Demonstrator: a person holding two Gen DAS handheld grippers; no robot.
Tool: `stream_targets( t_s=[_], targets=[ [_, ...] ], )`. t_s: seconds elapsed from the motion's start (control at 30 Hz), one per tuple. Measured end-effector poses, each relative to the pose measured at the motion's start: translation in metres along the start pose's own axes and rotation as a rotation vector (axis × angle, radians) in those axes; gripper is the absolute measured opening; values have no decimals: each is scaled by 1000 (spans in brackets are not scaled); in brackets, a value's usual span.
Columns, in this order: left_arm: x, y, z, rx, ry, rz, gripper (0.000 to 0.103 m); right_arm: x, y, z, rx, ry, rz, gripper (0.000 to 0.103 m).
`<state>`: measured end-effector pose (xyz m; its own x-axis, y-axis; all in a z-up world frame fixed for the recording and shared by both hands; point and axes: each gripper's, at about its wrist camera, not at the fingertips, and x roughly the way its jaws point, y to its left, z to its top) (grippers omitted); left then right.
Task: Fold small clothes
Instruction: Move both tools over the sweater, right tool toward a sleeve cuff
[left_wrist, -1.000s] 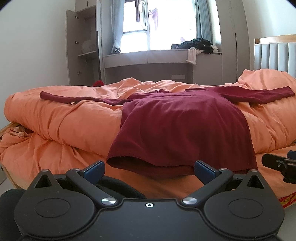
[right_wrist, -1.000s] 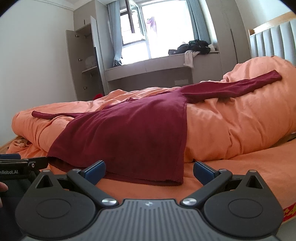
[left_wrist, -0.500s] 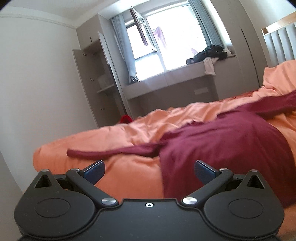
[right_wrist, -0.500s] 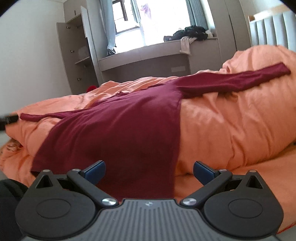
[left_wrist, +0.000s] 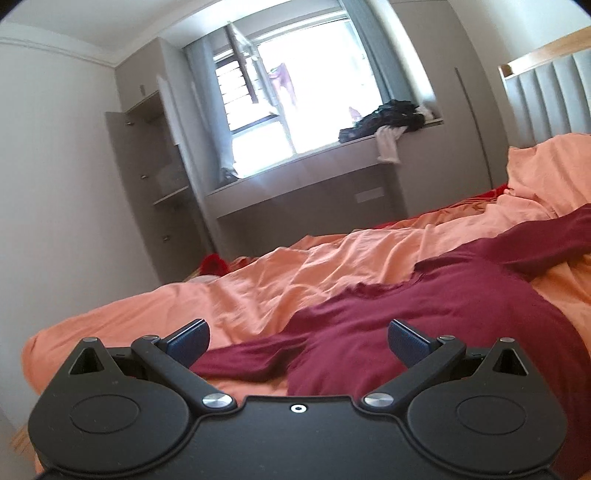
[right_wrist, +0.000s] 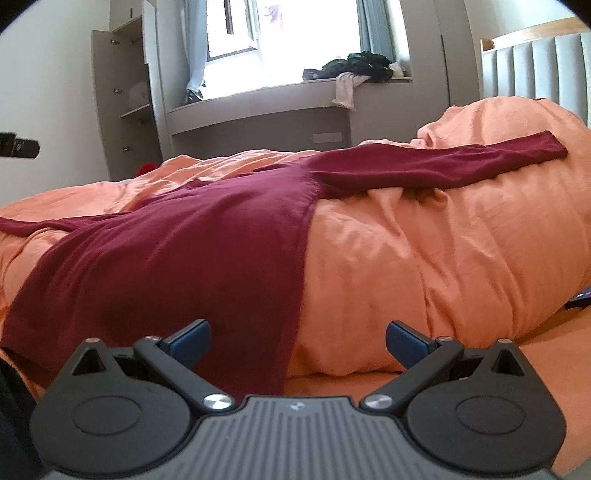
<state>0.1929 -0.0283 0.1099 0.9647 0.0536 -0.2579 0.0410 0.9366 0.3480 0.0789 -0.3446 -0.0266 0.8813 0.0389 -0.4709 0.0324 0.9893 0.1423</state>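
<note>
A dark red long-sleeved top (left_wrist: 424, 314) lies spread face down over a rumpled orange duvet (left_wrist: 295, 266). My left gripper (left_wrist: 298, 341) is open and empty, just above the top's left sleeve (left_wrist: 251, 356). In the right wrist view the top (right_wrist: 192, 251) hangs over the duvet (right_wrist: 424, 251), its right sleeve (right_wrist: 443, 166) stretched out toward the headboard. My right gripper (right_wrist: 298, 341) is open and empty, close above the top's right side edge near the hem.
A grey padded headboard (right_wrist: 535, 66) stands at the right. A window bench (left_wrist: 332, 177) with a pile of dark clothes (left_wrist: 388, 114) and an open wardrobe (left_wrist: 147, 177) stand behind the bed. A dark object (right_wrist: 578, 301) lies at the duvet's right foot.
My left gripper has moved left and up over the left sleeve. My right gripper has moved forward over the top's right edge. Both stay open.
</note>
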Motion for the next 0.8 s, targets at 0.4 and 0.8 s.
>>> stream_targets(
  t_s=[0.4,0.8],
  targets=[
    [96,-38,0,-97,56,-181,103,38,-14,20,10,-44,13,103],
    [147,-58,-28,-153,141,-195,103,63,-95,82,119,-304,-172,103]
  ],
)
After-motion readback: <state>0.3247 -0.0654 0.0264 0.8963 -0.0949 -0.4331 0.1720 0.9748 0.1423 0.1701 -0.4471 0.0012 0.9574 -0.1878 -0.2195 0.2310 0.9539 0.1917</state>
